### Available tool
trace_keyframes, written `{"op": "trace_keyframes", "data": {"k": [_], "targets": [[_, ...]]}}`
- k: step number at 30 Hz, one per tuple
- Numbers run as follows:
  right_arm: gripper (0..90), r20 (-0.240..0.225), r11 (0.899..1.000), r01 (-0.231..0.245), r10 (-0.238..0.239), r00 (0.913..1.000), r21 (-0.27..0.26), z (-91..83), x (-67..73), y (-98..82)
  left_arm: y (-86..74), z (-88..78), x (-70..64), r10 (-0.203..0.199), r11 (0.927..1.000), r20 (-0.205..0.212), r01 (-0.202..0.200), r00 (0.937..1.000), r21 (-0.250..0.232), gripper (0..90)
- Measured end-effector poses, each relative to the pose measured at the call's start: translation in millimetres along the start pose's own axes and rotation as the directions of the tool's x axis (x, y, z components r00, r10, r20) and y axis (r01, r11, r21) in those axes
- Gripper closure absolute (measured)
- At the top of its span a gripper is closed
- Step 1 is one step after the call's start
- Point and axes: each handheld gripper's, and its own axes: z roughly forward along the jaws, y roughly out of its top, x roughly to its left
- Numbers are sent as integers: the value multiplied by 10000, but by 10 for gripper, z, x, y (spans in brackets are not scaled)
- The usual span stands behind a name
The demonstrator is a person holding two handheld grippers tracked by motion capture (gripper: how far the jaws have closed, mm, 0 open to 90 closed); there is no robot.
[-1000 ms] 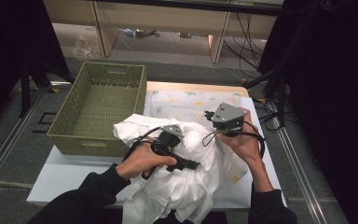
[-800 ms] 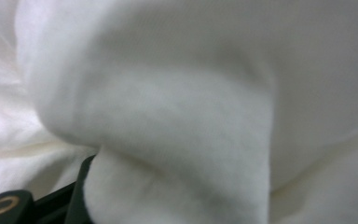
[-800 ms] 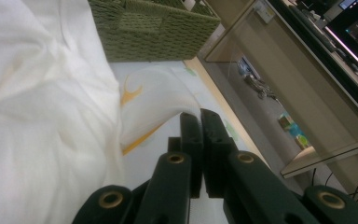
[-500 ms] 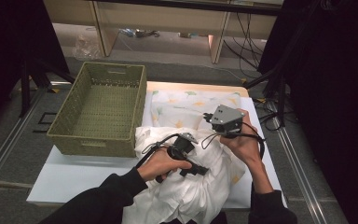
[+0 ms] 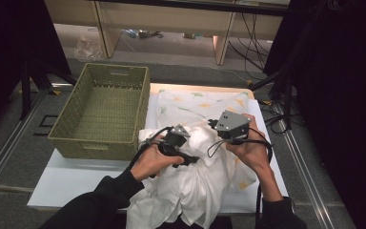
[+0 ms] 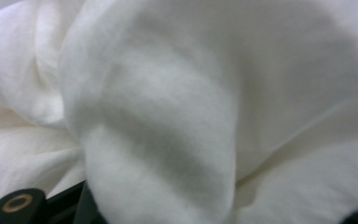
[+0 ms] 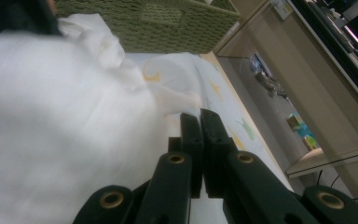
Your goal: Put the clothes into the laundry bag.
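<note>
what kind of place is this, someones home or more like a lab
Most likely a lab or recording workspace, not a home: loose cables run across the bare floor, black curtains flank the table, and the person works the white cloth beside a woven basket.

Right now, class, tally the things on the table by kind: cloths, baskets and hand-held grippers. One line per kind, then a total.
Cloths: 2, a plain white cloth bunched in front and a patterned cloth lying flat behind it
Baskets: 1, a green woven basket
Grippers: 2, the left gripper and the right gripper
Total: 5
</note>
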Motion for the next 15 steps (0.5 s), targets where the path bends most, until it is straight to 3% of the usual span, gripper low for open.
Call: {"op": "trace_keyframes", "data": {"k": [2,4,6,7,8,11,12,13,15], "targets": [[900,-38,10000,-17,17,10000,-4,20,7,5,14,-40,56,-271,9996,-173,270,9995,-99,493],[900,-72,9998,-174,174,9998,61,31,20,16,21,13,62,-277,9996,-245,276,9993,-54,482],[900,-122,10000,53,-53,9999,25,62,26,37,24,154,41,-322,9995,-235,322,9992,-14,460],[900,-97,9999,133,-133,9999,96,75,41,47,27,333,25,-611,9981,-227,609,9979,-78,438],[900,-97,9999,133,-133,9999,96,75,41,47,27,333,25,-611,9981,-227,609,9979,-78,425],[900,-169,9999,72,-70,9998,110,76,46,34,41,500,95,-161,9976,-48,164,9999,674,384],[900,-127,9997,-159,162,9998,186,73,52,19,30,561,71,-748,9968,-11,748,9972,265,364],[900,-168,9999,-91,93,9998,142,75,42,-1,21,574,69,-826,9965,65,825,9966,127,344],[900,-214,9997,-177,181,9996,160,75,26,-49,8,534,82,-607,9980,323,601,9976,206,294]]}}
